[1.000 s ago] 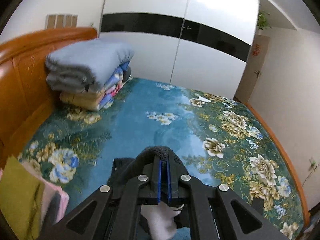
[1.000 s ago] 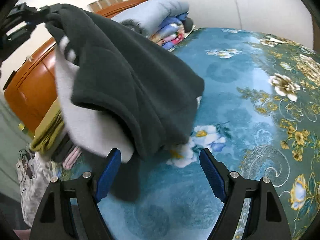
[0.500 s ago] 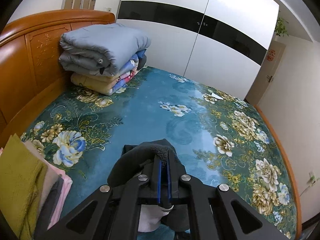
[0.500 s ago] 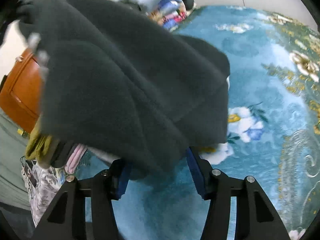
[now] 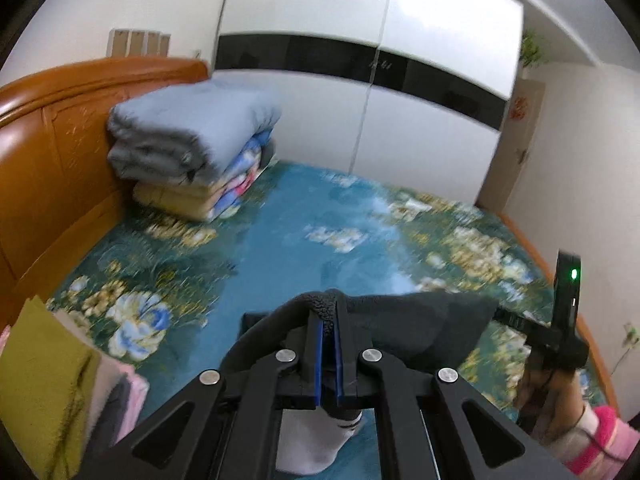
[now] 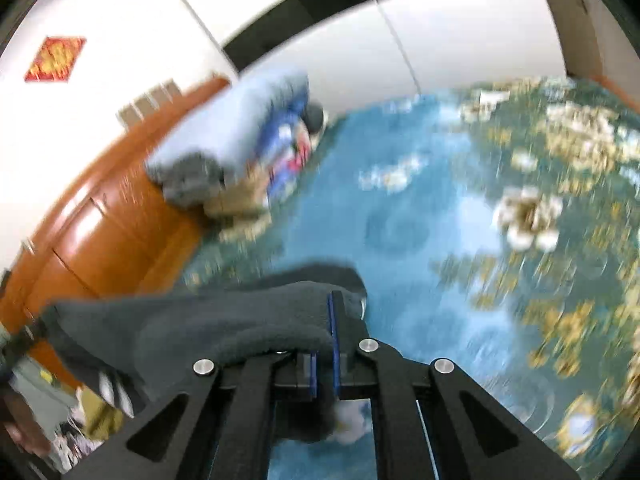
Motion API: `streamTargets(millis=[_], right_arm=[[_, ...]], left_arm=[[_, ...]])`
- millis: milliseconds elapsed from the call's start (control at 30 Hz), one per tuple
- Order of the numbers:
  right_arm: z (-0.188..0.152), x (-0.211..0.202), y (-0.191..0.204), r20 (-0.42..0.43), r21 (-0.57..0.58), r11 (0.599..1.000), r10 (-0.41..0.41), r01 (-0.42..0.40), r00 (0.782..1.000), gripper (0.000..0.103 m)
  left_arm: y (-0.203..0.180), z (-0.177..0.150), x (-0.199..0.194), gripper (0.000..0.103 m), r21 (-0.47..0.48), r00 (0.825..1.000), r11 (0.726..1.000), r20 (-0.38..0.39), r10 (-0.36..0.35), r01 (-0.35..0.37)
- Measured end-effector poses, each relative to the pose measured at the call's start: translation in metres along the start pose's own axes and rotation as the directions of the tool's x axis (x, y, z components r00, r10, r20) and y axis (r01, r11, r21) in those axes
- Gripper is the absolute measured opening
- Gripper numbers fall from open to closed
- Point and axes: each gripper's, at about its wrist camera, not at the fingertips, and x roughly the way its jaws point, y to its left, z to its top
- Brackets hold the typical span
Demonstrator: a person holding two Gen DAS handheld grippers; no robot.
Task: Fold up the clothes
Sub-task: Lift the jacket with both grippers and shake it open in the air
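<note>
— Where is the garment?

— Your left gripper point(image 5: 329, 322) is clamped on one edge of the dark grey fleece garment point(image 5: 416, 326), your right gripper point(image 6: 333, 312) pinched tight on another; it hangs stretched between them above the bed point(image 5: 280, 240) with its blue floral bedspread.

— And nearby?

— Folded quilts point(image 5: 192, 140) are stacked by the wooden headboard point(image 5: 48, 152); folded clothes point(image 5: 44, 376) sit at your left.

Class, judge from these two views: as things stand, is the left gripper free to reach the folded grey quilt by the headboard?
Probably not. The left gripper is shut on the dark fleece garment, which the right gripper also clamps. The bed toward the grey quilt looks clear.
</note>
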Motion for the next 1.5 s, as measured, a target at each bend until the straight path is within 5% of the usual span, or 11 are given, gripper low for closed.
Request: streamTargets(millis=[233, 567, 667, 833, 933, 1033, 1167, 1300, 1500], right_arm=[[0.056, -0.126, 0.036, 0.230, -0.140, 0.990, 0.040, -0.008, 0.972, 0.005], [0.049, -0.326, 0.088, 0.463, -0.363, 0.930, 0.126, 0.058, 0.877, 0.005], [0.061, -0.341, 0.091, 0.465, -0.370, 0.927, 0.127, 0.062, 0.876, 0.005], [0.066, -0.264, 0.057, 0.254, -0.325, 0.941, -0.008, 0.093, 0.967, 0.006], [0.043, -0.178, 0.005, 0.054, -0.227, 0.965, -0.120, 0.129, 0.991, 0.006], [0.004, -0.100, -0.047, -0.133, -0.132, 0.975, -0.194, 0.176, 0.972, 0.006], [-0.052, -0.039, -0.110, -0.300, 0.000, 0.978, -0.197, 0.207, 0.933, 0.006], [-0.075, -0.007, -0.135, -0.349, 0.070, 0.974, -0.177, 0.214, 0.920, 0.006], [-0.053, 0.026, -0.148, -0.358, 0.119, 0.964, -0.183, 0.239, 0.916, 0.006]], left_arm=[[-0.040, 0.016, -0.051, 0.005, 0.027, 0.986, 0.995, 0.135, -0.101, 0.099], [-0.081, 0.024, -0.180, 0.005, 0.090, 0.898, 0.927, 0.233, -0.374, 0.363], [-0.085, 0.035, -0.175, 0.005, 0.080, 0.889, 0.911, 0.200, -0.413, 0.405], [-0.082, 0.010, -0.088, 0.005, -0.031, 0.925, 0.925, -0.005, -0.379, 0.378], [-0.072, -0.033, -0.006, 0.005, -0.103, 0.927, 0.943, -0.177, -0.331, 0.317], [-0.058, -0.085, 0.072, 0.005, -0.201, 0.888, 0.949, -0.349, -0.300, 0.242], [-0.051, -0.166, 0.137, 0.005, -0.332, 0.795, 0.938, -0.540, -0.276, 0.100], [-0.043, -0.181, 0.151, 0.005, -0.353, 0.798, 0.934, -0.544, -0.259, 0.062], [-0.040, -0.158, 0.198, 0.008, -0.332, 0.813, 0.943, -0.546, -0.204, 0.014]])
